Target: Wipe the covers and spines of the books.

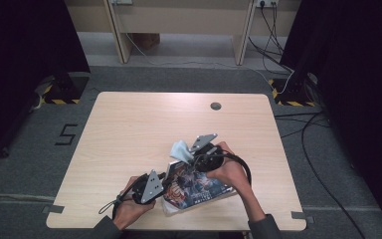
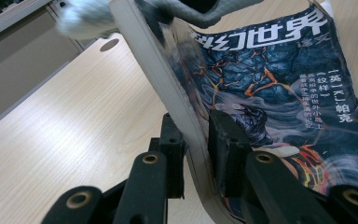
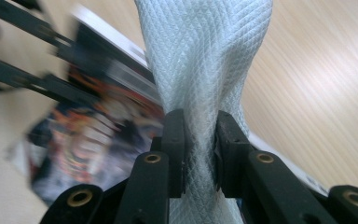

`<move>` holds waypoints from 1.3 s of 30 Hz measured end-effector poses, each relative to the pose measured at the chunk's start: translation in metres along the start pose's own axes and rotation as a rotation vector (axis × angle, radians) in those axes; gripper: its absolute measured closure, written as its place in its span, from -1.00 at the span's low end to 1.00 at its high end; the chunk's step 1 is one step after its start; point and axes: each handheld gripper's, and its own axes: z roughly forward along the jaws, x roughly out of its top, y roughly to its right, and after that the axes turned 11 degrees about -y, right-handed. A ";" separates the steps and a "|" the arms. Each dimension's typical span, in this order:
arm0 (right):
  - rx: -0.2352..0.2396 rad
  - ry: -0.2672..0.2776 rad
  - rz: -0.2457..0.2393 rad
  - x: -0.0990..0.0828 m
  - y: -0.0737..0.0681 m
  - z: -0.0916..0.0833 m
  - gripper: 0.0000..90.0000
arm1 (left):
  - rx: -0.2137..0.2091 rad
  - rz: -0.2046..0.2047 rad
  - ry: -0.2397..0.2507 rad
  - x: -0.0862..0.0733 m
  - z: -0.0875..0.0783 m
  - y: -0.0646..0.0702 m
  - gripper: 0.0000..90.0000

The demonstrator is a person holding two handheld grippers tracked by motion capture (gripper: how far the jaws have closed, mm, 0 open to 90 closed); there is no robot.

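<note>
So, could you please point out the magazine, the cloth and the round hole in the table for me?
magazine point(image 2: 279, 88), left gripper view, on the dark cover art.
cloth point(image 3: 205, 56), right gripper view, on the quilted weave above the jaws.
round hole point(image 1: 216, 106), high view, on its middle.

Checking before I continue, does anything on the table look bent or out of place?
Yes: the book, clamped by the left gripper, bows upward instead of lying flat. The right gripper pinches a cloth.
</note>
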 end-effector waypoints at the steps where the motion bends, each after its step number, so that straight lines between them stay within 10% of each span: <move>1: -0.007 -0.006 0.017 -0.003 0.005 0.002 0.71 | 0.000 0.002 -0.001 0.000 0.000 0.000 0.69; 14: -0.094 -0.031 0.251 -0.061 0.071 -0.004 0.72 | -0.002 -0.010 0.001 -0.001 0.002 -0.002 0.68; 26: -0.172 -0.083 0.417 -0.126 0.097 -0.023 0.71 | -0.002 -0.017 0.005 -0.002 0.001 -0.003 0.68; 39: -0.185 -0.244 0.516 -0.169 0.113 0.005 0.69 | -0.004 -0.010 0.008 -0.003 0.000 -0.003 0.68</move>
